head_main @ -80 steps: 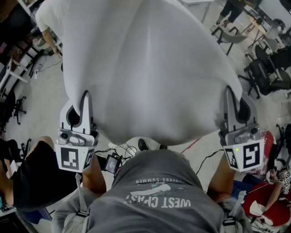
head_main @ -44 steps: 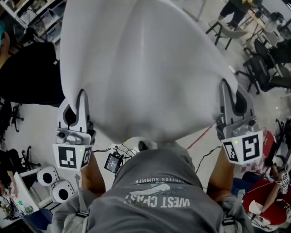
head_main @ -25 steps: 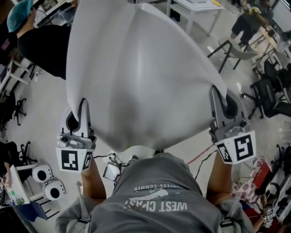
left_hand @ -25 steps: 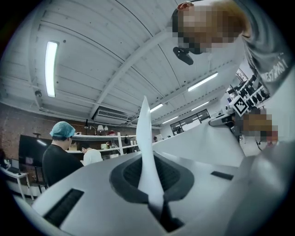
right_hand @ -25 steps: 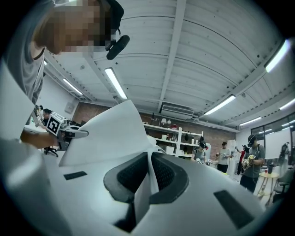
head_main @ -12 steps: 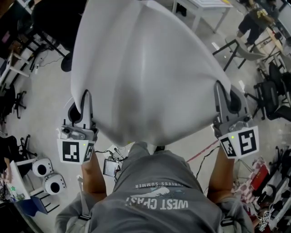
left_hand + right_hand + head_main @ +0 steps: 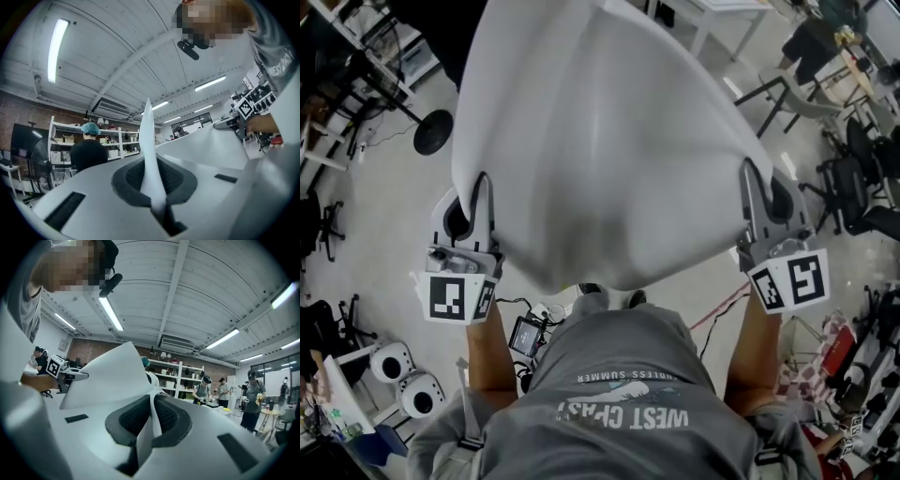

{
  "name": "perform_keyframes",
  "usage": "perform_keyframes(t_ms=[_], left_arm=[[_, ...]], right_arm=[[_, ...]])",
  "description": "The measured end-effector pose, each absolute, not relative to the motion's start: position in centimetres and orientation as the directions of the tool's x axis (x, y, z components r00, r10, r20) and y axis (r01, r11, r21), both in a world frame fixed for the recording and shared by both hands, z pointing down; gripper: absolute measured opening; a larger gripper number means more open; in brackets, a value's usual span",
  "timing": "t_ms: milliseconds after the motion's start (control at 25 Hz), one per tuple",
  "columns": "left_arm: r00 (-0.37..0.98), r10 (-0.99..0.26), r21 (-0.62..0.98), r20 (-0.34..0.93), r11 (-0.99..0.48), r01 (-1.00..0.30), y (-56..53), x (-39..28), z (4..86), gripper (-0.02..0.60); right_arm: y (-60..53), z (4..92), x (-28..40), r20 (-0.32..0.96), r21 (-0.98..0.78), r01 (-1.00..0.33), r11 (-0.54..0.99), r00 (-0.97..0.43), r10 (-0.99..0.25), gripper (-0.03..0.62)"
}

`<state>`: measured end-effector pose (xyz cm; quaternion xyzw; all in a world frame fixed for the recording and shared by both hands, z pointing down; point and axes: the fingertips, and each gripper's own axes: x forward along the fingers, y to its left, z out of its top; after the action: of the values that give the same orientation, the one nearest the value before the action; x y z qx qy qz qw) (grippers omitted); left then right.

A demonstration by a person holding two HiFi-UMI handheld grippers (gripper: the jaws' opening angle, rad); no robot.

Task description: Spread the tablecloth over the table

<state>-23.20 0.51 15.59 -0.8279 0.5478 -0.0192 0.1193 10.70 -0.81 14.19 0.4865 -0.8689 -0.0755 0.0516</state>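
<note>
A white tablecloth hangs stretched in the air between both grippers and billows away from me over the floor. My left gripper is shut on its near left edge; a thin fold of cloth rises from between the pressed dark pads. The right gripper is shut on the near right edge, with the cloth pinched between its pads. In each gripper view the other gripper shows across the cloth: right gripper, left gripper. The table under the cloth is hidden.
Office chairs stand at the right. A white table is at the top. A round black stand base sits on the floor at the left. White dome devices lie at lower left. People work near shelves.
Both grippers carried the stretched cloth across the room; the floor under it shifted, and the dark-clothed person at the upper left passed out of the head view. Both grips held.
</note>
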Motion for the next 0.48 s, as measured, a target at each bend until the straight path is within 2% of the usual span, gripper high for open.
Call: perform_keyframes(t_ms=[480], left_arm=[[0.439,-0.897,-0.172,-0.051,-0.425,-0.889,-4.7,-26.0,18.9,0.002]], right_arm=[[-5.2,17.1,9.1,0.060,0.204,-0.856,0.476,-0.474,-0.878,0.012]])
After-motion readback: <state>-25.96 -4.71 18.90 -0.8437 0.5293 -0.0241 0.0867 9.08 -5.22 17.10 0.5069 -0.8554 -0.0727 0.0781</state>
